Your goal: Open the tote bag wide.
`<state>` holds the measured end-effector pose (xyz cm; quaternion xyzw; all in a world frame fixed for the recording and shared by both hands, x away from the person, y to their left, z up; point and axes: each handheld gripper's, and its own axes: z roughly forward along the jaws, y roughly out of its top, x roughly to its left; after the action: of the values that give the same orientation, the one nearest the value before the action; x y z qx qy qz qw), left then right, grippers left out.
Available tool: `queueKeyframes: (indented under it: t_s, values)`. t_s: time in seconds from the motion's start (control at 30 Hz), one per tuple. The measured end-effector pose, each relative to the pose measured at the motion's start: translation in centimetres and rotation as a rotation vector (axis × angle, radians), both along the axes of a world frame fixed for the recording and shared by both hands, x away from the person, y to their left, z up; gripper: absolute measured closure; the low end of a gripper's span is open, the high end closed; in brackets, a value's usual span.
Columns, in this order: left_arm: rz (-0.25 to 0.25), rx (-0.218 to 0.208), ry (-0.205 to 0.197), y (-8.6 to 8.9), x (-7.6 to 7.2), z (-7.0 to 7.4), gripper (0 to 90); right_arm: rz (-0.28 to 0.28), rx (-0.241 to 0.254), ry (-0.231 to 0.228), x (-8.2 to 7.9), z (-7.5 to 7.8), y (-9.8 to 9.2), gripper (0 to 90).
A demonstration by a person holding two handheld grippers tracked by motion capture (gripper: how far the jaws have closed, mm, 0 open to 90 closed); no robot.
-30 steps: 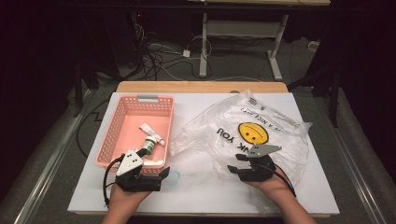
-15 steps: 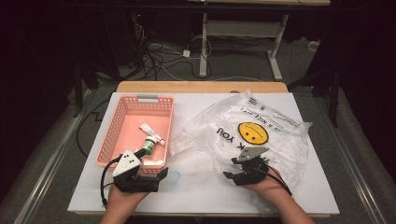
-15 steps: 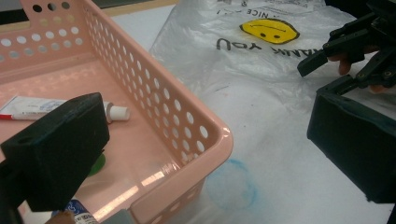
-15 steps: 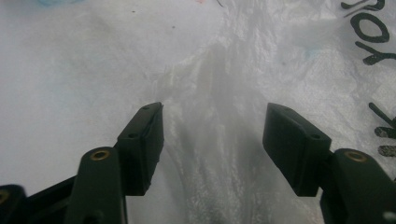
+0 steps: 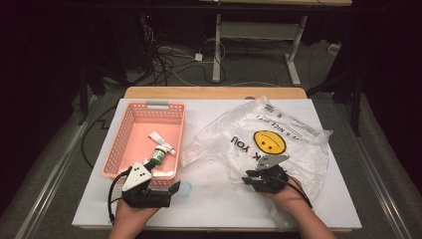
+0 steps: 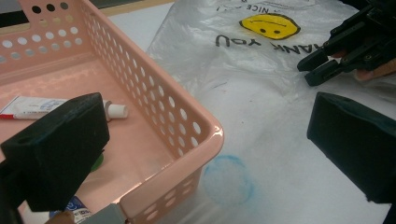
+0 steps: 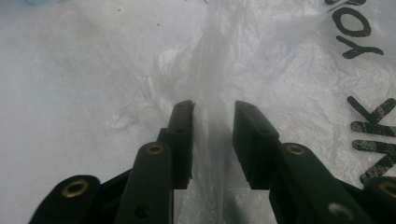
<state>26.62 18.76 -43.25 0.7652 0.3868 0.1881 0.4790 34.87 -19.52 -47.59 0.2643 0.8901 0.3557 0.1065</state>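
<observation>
One bag fold [image 7: 212, 116] between right jaws

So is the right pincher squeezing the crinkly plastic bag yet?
Cannot tell. In the right gripper view, the right gripper has a raised bag fold between its jaws, with gaps seemingly left.

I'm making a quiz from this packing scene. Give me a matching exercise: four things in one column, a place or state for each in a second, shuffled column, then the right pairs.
Things:
1. toothpaste tube
2. plastic bag
3. left gripper
4. right gripper

Places or states:
A. jaws astride a raised fold of clear film
B. lying inside the pink basket
C. jaws wide open at the basket's near corner
D. spread on the table, smiley face printed on it

Pairs: 1-B, 2-D, 3-C, 4-A
</observation>
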Motion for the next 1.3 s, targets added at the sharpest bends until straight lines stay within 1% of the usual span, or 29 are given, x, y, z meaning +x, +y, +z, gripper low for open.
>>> queueKeyframes:
  t_s: [0.17,0.2,0.23,0.27,0.33,0.4,0.47,0.5,0.53,0.57,0.63,0.67,0.7,0.77,0.83,0.9,0.93,0.97,1.03,1.1,1.13,1.2,1.27,1.3]
  values:
    - [-0.002,0.0,0.0,-0.1,0.2,0.0,0.0,-0.007,0.009,-0.011,0.0,0.1,-0.2,76.1]
    - [-0.004,0.001,0.001,-0.2,0.2,0.0,0.0,-0.014,0.017,-0.006,0.0,0.2,-0.2,77.6]
    - [-0.007,0.006,0.002,-0.2,0.3,-0.1,0.0,-0.016,0.021,-0.015,0.0,0.2,-0.3,77.9]
    - [-0.01,0.01,0.002,-0.2,0.3,-0.1,0.0,-0.012,0.035,-0.016,0.0,0.3,-0.4,78.0]
    - [-0.012,0.01,0.0,-0.3,0.3,-0.1,0.0,-0.023,0.057,-0.019,-0.1,0.5,-0.5,79.2]
    - [-0.014,0.015,-0.002,-0.3,0.2,-0.1,0.0,-0.027,0.067,-0.019,0.0,0.6,-0.6,79.2]
    - [-0.012,0.016,-0.001,-0.2,0.2,-0.1,0.0,-0.024,0.059,-0.024,0.0,0.6,-0.7,80.0]
    - [-0.009,0.013,0.0,-0.1,0.2,-0.1,0.0,-0.03,0.053,-0.024,0.0,0.6,-0.6,80.0]
    - [-0.007,0.011,0.0,-0.1,0.2,-0.1,0.0,-0.024,0.037,-0.026,0.0,0.4,-0.6,79.4]
    - [-0.006,0.012,0.0,-0.1,0.1,-0.1,0.0,-0.025,0.031,-0.018,0.0,0.3,-0.4,77.8]
    - [-0.006,0.012,0.0,-0.1,0.1,-0.1,0.0,-0.013,0.0,-0.029,0.0,0.1,-0.2,75.6]
    - [-0.007,0.014,0.001,-0.1,0.1,-0.1,0.0,-0.007,-0.008,-0.026,0.1,-0.2,0.1,71.9]
    - [-0.006,0.014,0.002,-0.1,0.1,-0.1,0.0,-0.007,-0.008,-0.026,0.1,-0.2,0.1,71.9]
    - [-0.002,0.012,0.004,0.0,0.0,-0.1,0.0,-0.013,-0.004,-0.024,0.3,-0.2,0.1,68.8]
    - [0.001,0.007,0.006,0.0,0.0,-0.1,0.0,-0.016,0.008,-0.021,0.4,-0.3,0.2,68.3]
    - [0.001,0.004,0.006,0.1,0.0,-0.1,0.0,-0.017,0.005,-0.022,0.6,-0.3,0.2,71.0]
    - [0.0,0.005,0.007,0.1,0.0,-0.1,0.0,-0.034,0.013,-0.019,0.7,-0.4,0.2,78.5]
    - [0.0,0.004,0.008,0.1,0.0,-0.1,0.0,-0.034,0.013,-0.019,0.7,-0.4,0.2,78.5]
    - [0.001,0.0,0.009,0.1,-0.1,-0.1,0.0,-0.052,0.03,-0.013,1.0,-0.5,-0.1,84.8]
    - [0.0,0.0,0.009,0.1,-0.1,-0.1,0.0,-0.077,0.06,0.009,1.1,-0.6,-0.3,87.7]
    - [-0.001,0.0,0.008,0.1,0.0,-0.1,0.0,-0.081,0.063,0.006,1.2,-0.6,-0.4,89.5]
    - [-0.002,0.001,0.009,0.2,0.0,-0.1,0.0,-0.091,0.058,-0.009,1.2,-0.5,-0.5,90.0]
    - [-0.003,0.002,0.011,0.2,0.0,-0.2,0.0,-0.103,0.081,-0.016,1.2,-0.4,-0.7,90.0]
    - [-0.003,0.002,0.012,0.2,0.0,-0.2,0.0,-0.107,0.09,-0.029,1.2,-0.3,-0.8,90.0]
